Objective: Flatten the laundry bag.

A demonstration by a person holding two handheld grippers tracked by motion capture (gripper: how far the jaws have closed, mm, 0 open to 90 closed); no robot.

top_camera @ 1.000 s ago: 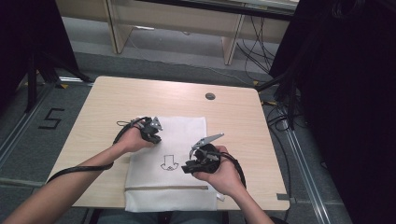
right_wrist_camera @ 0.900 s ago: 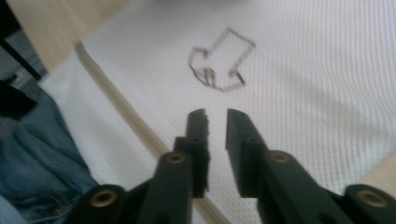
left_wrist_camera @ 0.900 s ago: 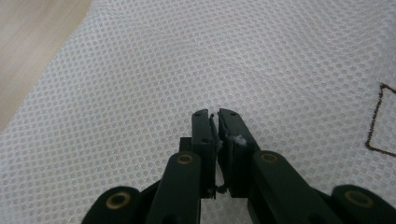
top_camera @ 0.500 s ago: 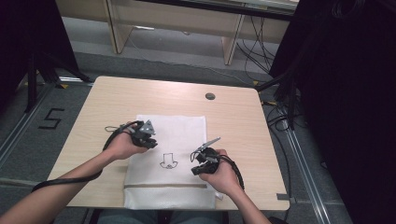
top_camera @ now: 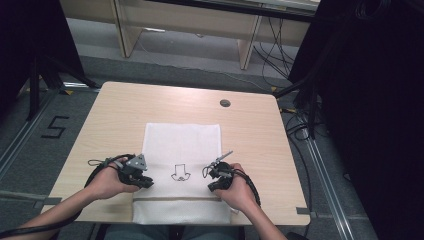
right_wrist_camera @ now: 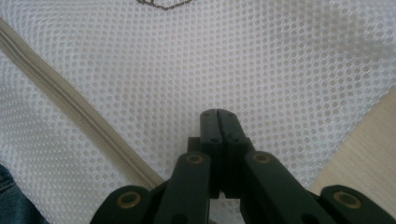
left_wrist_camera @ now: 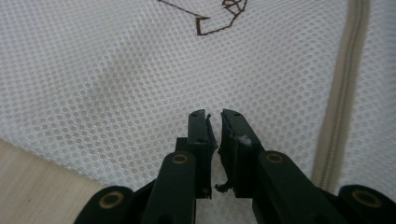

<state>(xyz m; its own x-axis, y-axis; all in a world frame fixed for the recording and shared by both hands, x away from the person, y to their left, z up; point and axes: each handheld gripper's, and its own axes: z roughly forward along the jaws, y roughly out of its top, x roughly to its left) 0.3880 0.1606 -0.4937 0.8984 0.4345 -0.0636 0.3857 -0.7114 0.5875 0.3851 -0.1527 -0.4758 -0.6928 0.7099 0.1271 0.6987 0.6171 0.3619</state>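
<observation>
Both forearms are bare, no sleeves on them. The left gripper (top_camera: pixel 145 182) is black, with a grey three-cornered plate on top and a black cable looping back past the wrist. The right gripper (top_camera: pixel 212 187) is black too, with a thin grey bar jutting up and a black cable coiled beside the hand. Brass-coloured rivets sit at the jaw pivots, and blue denim shows at the knee
</observation>
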